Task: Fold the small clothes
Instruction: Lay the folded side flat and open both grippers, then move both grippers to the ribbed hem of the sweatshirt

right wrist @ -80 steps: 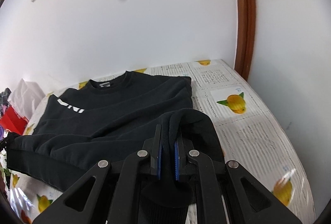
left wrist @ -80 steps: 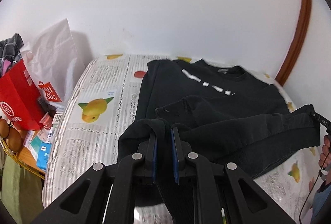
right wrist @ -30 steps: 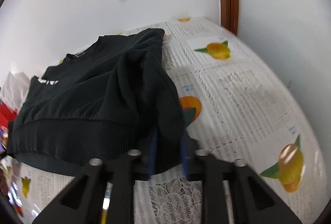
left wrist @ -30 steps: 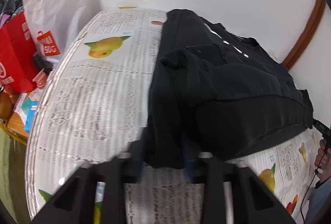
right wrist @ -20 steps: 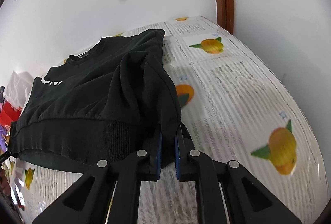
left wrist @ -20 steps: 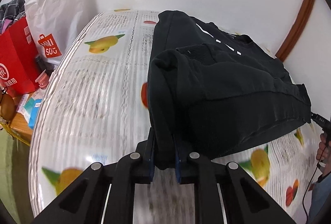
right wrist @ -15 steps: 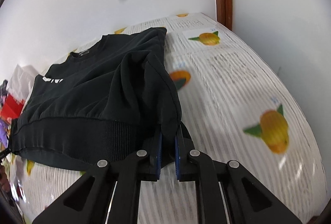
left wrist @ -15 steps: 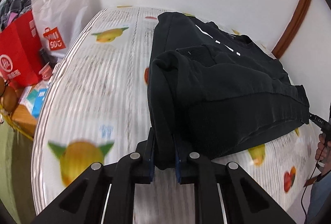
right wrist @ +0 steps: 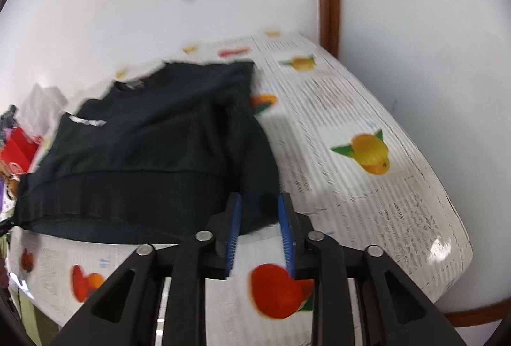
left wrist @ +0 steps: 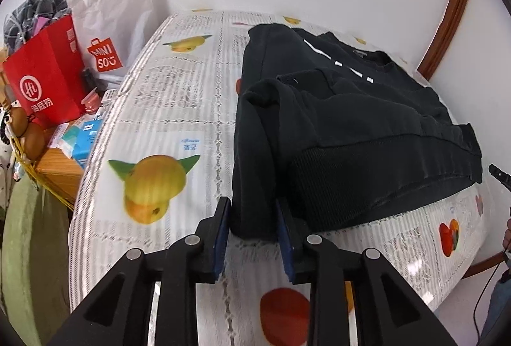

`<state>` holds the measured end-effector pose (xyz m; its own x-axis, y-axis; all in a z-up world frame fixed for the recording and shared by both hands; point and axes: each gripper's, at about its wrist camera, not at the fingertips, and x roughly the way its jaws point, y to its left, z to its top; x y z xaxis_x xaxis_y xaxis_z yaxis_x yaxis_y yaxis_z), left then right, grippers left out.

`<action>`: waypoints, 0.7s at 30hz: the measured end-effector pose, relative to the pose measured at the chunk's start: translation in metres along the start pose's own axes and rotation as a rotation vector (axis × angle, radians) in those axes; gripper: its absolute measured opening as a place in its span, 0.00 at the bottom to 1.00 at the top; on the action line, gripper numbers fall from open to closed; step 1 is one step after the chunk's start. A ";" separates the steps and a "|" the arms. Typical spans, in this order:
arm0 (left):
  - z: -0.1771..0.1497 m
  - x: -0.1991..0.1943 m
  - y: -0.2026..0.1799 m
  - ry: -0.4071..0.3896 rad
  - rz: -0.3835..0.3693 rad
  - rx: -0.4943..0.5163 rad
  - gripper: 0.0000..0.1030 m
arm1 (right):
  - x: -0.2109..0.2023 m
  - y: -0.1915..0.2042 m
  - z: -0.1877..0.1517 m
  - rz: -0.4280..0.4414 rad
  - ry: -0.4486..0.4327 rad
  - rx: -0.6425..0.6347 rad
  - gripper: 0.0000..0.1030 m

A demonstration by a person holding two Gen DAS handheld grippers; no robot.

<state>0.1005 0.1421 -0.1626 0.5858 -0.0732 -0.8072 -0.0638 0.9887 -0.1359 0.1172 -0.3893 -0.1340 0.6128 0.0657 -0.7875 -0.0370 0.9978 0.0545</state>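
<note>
The black sweatshirt (left wrist: pixel 351 135) lies on the fruit-print tablecloth (left wrist: pixel 179 109), sleeves folded in. Both the left gripper (left wrist: pixel 252 231) and right gripper (right wrist: pixel 259 229) stand parted, straddling its near corners. Soft, thick, floppy; the ribbed hem (right wrist: pixel 127 189) looks like the firmest hold.

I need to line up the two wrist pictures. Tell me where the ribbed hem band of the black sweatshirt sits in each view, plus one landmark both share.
Left wrist: the ribbed hem band runs across right of centre, just beyond the open left gripper.
Right wrist: the band crosses the left half, left of the open right gripper.
Shared landmark: the white lettering on the sweatshirt chest.
</note>
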 end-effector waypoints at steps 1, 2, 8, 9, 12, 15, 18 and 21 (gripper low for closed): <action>-0.001 -0.004 0.001 -0.013 0.001 -0.004 0.31 | -0.005 0.006 0.000 0.013 -0.016 -0.013 0.30; -0.002 -0.007 0.001 -0.023 0.001 -0.006 0.33 | -0.009 0.013 -0.002 0.028 -0.030 -0.028 0.30; -0.012 -0.026 -0.002 -0.078 -0.031 0.007 0.33 | 0.003 0.061 -0.023 0.167 0.026 -0.094 0.13; -0.013 -0.028 -0.004 -0.083 -0.043 0.017 0.33 | 0.011 0.071 -0.029 0.161 0.046 -0.126 0.12; -0.017 -0.031 -0.013 -0.087 -0.075 0.055 0.33 | 0.026 0.085 -0.040 0.161 0.078 -0.155 0.11; -0.022 -0.031 -0.021 -0.084 -0.121 0.081 0.33 | 0.034 0.087 -0.040 0.163 0.082 -0.138 0.10; -0.025 -0.029 -0.032 -0.078 -0.164 0.104 0.33 | 0.041 0.085 -0.035 0.167 0.092 -0.116 0.10; -0.025 -0.022 -0.043 -0.057 -0.202 0.116 0.33 | 0.050 0.087 -0.035 0.152 0.114 -0.117 0.09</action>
<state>0.0698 0.0978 -0.1531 0.6220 -0.2665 -0.7363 0.1506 0.9635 -0.2214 0.1166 -0.2988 -0.1902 0.5006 0.2085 -0.8402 -0.2173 0.9698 0.1112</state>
